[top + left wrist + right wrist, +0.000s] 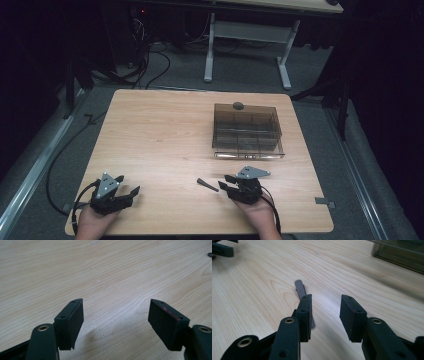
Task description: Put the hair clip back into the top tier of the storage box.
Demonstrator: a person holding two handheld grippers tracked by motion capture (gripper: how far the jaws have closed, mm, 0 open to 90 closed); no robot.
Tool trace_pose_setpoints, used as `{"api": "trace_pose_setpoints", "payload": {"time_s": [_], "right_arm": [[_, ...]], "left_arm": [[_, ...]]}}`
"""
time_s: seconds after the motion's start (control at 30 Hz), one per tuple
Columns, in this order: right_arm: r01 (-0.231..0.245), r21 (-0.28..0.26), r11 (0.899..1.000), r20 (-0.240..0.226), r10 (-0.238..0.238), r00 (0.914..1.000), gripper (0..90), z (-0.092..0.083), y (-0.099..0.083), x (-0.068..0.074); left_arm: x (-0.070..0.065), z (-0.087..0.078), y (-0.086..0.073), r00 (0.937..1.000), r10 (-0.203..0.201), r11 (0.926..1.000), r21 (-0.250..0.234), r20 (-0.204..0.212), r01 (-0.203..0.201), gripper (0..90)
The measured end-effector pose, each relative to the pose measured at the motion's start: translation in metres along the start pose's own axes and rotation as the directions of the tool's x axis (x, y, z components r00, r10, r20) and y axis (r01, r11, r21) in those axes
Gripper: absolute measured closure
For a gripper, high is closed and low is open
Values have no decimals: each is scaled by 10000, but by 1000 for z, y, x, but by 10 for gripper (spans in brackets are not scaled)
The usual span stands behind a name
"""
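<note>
Wood grain runs across the table (150, 135) in front of you, a pale tabletop on grey carpet, with dark curtains closing in the room on both sides. Beyond the far edge stands a second desk (250, 30) on white legs, and a tangle of cables (145, 55) lies on the floor to the far left of it. A small grey tab (325, 202) sits near the table's near right corner.

On the right half of the table rests a smoky see-through box (247, 131), split inside into compartments, with a dark round knob (238, 105) at its far edge.

Your nearest thing is a small dark stick (207, 185), slim and slightly tapered, lying flat on the wood near the near edge, a little left of your right gripper (227, 183). In the right gripper view the stick (300, 288) lies just beside and partly behind one pad, outside the gap, and whether it touches that pad you cannot tell from here.

Your right gripper's jaws stand wide apart with only bare wood between them; they grip nothing. Your left gripper (125, 186) rests at the near left, well apart from the stick, and its jaws gape wide too (115, 315), with nothing between.
</note>
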State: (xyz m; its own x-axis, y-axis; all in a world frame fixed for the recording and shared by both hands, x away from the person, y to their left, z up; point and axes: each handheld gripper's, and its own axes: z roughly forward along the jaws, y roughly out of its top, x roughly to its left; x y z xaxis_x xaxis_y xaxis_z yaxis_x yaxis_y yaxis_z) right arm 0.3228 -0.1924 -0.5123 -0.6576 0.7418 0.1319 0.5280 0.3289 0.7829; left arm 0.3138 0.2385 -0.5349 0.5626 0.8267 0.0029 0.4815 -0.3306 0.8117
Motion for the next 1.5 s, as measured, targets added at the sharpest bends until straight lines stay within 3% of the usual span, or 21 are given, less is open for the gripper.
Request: {"api": "trace_pose_setpoints", "payload": {"time_s": [0.03,0.13,0.3,0.37,0.47,0.53,0.77,1.17,1.27,1.3,1.33,1.37,1.5], "right_arm": [[249,207,9995,6,-249,9997,617,6,7,3],[336,231,9992,-209,-331,9992,613,10,14,5],[693,410,9968,-487,-673,9965,605,24,26,11],[712,422,9966,-716,-681,9951,616,34,24,15],[805,481,9956,-714,-770,9945,630,38,23,19],[1130,630,9916,-592,-1093,9922,643,42,24,23],[1033,1122,9883,-760,-952,9926,726,56,21,21],[1285,1175,9847,-672,-1212,9903,803,57,20,23],[1241,1161,9855,-638,-1173,9910,804,55,20,24],[1262,1144,9854,-597,-1200,9910,820,54,20,24],[1247,1089,9862,-582,-1189,9912,891,53,21,24],[1215,765,9896,-566,-1174,9915,895,50,21,23],[1104,918,9896,-533,-1058,9930,894,48,21,21]], "left_arm": [[1,0,0,10000,-37,10000,-3,48,37,292],[2,0,0,9997,-193,9998,-31,138,193,289],[1,-4,-2,9999,-95,9988,-488,56,98,284],[2,-6,-2,9999,-104,9977,-671,103,111,281],[3,-7,-2,9998,-126,9977,-660,146,135,281],[3,-7,-2,9998,-162,9978,-636,136,171,281],[2,-8,-3,9999,-127,9969,-774,84,133,280],[3,-9,-3,9997,-148,9969,-766,180,161,278],[3,-9,-3,9997,-156,9969,-769,190,170,277],[3,-9,-3,9997,-155,9970,-753,197,169,277],[3,-9,-3,9997,-152,9971,-742,207,167,277],[3,-9,-3,9997,-158,9970,-756,197,173,277],[2,-8,-3,9997,-140,9973,-718,203,154,277]]}}
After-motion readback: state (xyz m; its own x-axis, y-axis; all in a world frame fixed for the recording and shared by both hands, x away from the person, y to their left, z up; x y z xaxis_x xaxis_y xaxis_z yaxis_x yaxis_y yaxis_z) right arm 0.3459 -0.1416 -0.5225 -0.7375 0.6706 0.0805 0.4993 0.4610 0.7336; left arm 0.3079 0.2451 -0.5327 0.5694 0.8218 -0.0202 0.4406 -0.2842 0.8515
